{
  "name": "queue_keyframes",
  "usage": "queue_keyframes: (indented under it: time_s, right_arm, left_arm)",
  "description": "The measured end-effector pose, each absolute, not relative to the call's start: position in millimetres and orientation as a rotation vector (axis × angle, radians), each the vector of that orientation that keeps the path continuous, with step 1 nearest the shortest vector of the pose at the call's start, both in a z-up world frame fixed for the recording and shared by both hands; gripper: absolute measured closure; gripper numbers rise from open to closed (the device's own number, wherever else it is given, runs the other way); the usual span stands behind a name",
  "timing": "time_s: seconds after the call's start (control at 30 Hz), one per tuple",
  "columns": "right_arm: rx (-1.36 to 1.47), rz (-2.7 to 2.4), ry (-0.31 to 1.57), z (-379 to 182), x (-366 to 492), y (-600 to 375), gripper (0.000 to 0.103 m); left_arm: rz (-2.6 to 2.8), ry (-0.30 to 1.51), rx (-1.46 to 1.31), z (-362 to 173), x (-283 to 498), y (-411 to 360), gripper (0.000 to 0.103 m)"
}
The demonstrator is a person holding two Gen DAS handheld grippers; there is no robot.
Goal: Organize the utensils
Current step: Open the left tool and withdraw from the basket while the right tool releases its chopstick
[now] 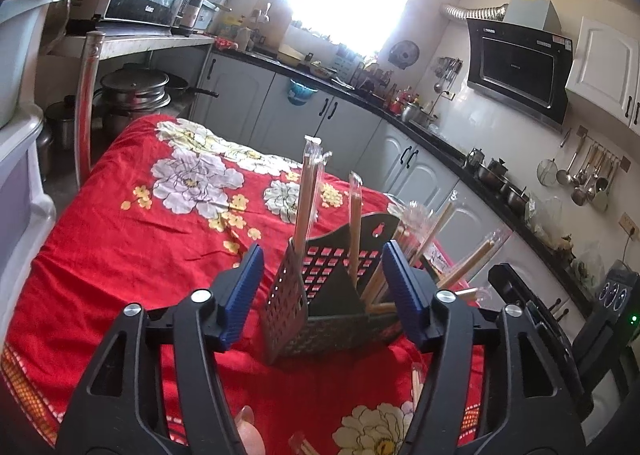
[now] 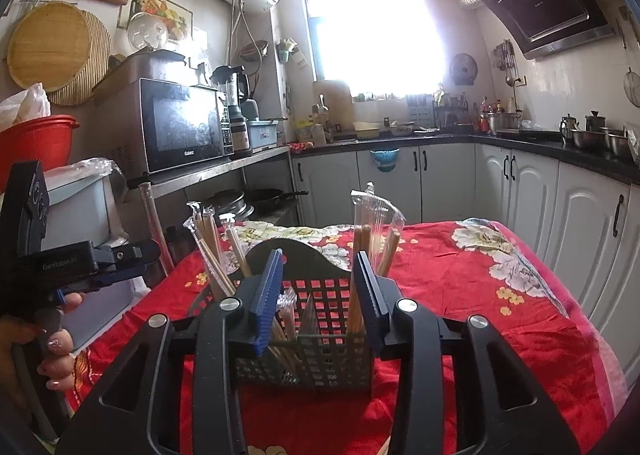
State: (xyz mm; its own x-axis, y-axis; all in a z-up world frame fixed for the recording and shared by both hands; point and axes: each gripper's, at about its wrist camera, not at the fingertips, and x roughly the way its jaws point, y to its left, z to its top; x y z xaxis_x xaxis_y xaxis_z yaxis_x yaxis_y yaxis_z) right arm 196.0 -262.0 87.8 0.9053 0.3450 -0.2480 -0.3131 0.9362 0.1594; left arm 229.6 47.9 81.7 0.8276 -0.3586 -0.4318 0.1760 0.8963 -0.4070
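Observation:
A dark grey perforated utensil basket [image 1: 288, 307] [image 2: 320, 359] stands on a table under a red floral cloth [image 1: 140, 247] [image 2: 480, 295]. Several plastic-wrapped wooden chopsticks [image 1: 306, 191] [image 2: 208, 247] stand in its compartments, some upright and some leaning outward. My left gripper [image 1: 323, 255] is open, its blue pads flanking the basket's near corner without touching it. My right gripper [image 2: 319, 259] is open too, its pads over the basket's front wall, with a wrapped pair close beside the right pad. A few wrapped chopsticks [image 1: 416, 387] lie loose on the cloth near me.
A person's hand holds the left gripper's body [image 2: 80, 267] at the left edge of the right wrist view. A shelf with a microwave [image 2: 184, 127] and pots [image 1: 134, 89] flanks the table's far left. Grey cabinets under a dark counter [image 2: 520, 143] run behind and to the right.

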Motion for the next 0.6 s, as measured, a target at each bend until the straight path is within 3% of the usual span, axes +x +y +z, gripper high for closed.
queue_keyframes:
  time_s: [0.23,0.6]
  right_arm:
    - [0.124,0.336,0.294,84,184,-266,0.062]
    - [0.137,0.323,0.358,69,169,-271,0.053]
  left_arm:
    - [-0.28,0.563,-0.332,71,217,42,0.037]
    - [-0.262,0.621,-0.304,50,195,38,0.012]
